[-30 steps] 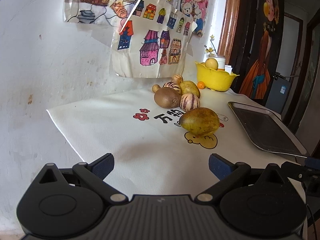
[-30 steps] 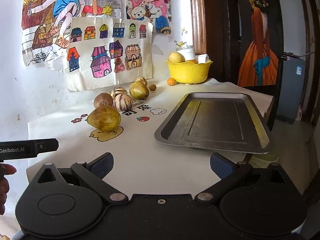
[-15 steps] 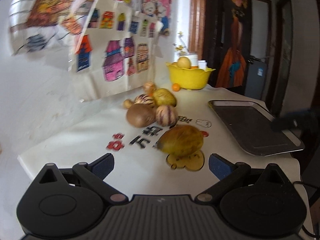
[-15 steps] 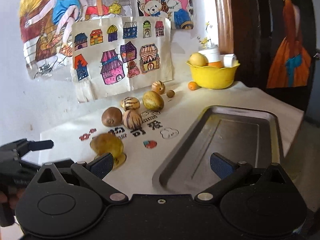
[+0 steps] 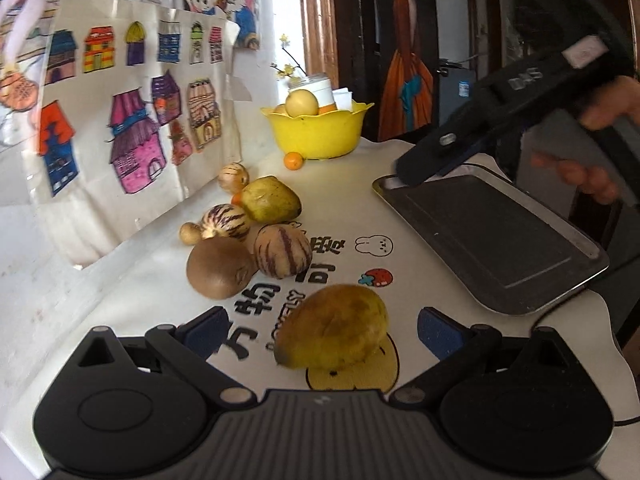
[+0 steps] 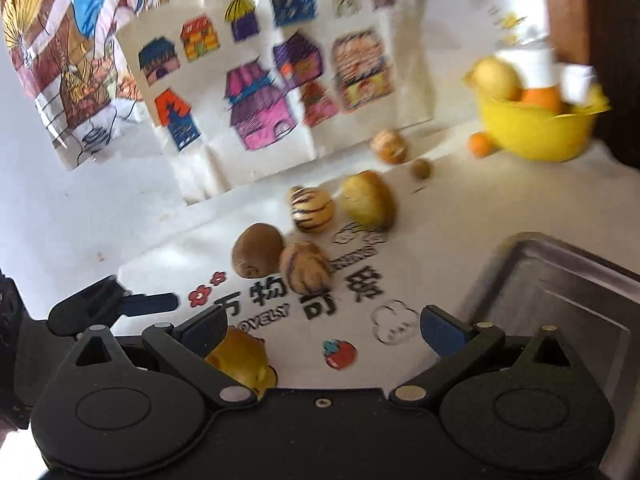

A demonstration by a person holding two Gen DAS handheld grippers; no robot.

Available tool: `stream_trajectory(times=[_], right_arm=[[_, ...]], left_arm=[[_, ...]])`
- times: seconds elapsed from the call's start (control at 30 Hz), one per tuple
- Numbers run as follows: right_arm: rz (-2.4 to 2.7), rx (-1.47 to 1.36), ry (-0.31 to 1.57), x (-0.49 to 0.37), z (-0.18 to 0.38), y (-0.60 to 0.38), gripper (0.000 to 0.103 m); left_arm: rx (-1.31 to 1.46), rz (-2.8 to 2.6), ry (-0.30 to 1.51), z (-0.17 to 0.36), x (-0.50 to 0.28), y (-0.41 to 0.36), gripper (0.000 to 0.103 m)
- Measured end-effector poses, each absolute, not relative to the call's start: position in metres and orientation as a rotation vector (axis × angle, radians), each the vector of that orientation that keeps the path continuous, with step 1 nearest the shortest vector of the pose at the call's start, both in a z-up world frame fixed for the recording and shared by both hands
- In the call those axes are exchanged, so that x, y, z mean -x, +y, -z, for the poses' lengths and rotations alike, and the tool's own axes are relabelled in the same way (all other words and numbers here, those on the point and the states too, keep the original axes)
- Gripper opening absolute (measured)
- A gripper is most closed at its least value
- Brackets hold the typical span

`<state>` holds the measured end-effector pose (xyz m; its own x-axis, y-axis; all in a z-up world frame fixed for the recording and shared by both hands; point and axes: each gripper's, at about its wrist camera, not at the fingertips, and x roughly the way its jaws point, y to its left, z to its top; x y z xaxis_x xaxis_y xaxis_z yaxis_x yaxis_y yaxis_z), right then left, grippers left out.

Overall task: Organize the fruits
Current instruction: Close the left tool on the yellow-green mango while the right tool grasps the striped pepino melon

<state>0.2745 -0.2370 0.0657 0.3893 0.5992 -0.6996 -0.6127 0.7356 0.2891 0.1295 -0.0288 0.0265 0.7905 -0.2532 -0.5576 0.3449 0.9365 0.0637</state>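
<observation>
Mango between spread fingers of left gripper, not gripped.

Left blue pads stand apart on either side of the yellow-green mango, which lies on the printed white cloth. Right gripper fingers also spread, empty, over the cloth; in its blurred view the mango is partly hidden under its left finger. Beyond: kiwi touching a striped pepino melon, further fruits behind. Metal tray to the right; yellow bowl at the back.
</observation>
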Motion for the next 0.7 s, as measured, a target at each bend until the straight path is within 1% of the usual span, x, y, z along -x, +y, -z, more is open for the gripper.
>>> stream_trajectory(times=[0.1,0.2,0.33,0.7], right_arm=[[-0.806,0.018,0.909,-0.294,-0.054,-0.222,0.101],[-0.826,0.007,0.924,-0.311,-0.046,-0.210,0.098],[-0.873,0.065,0.910,-0.322,-0.040,-0.191,0.093],[-0.920,0.220,0.919,-0.326,-0.018,-0.155,0.076]], left_arm=[[-0.190,0.355,0.575,-0.025,-0.138,-0.030,0.099],[-0.207,0.378,0.583,-0.022,-0.145,-0.032,0.096],[-0.213,0.399,0.610,-0.016,-0.153,-0.032,0.089],[-0.189,0.441,0.641,-0.011,-0.164,-0.031,0.069]])
